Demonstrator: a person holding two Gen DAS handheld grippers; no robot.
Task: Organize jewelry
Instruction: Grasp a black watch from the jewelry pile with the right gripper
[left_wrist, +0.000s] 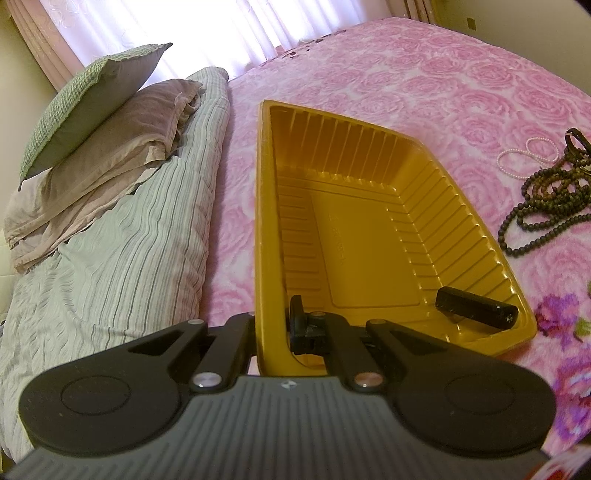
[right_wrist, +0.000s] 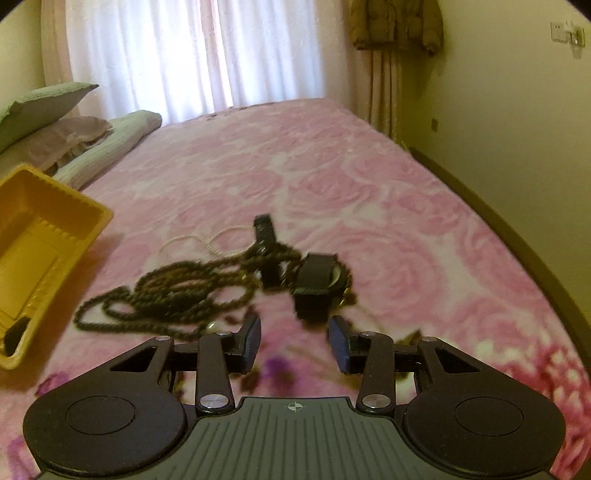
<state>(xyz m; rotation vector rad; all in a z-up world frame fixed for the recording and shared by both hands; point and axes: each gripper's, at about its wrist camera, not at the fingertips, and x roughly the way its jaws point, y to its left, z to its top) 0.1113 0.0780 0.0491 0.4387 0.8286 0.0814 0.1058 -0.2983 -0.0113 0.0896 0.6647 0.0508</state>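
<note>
Left claw (left_wrist: 273, 332): pressed together, pinching the near wall of the ribbed yellow plastic tray (left_wrist: 461, 221) on the pink rose-patterned bed (left_wrist: 424, 85); black oblong item (left_wrist: 476, 308) inside. Dark brown bead strands (right_wrist: 173, 291), white pearl string (right_wrist: 207, 240), black-strapped watch (right_wrist: 317, 284): heaped right of tray. Right claw (right_wrist: 295, 341): spread, empty, above bedspread.

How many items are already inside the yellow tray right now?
1. A short black item lies in the yellow tray at its near right corner. The left hand-held gripper, clamped on the near wall, may hide something small behind it.
</note>
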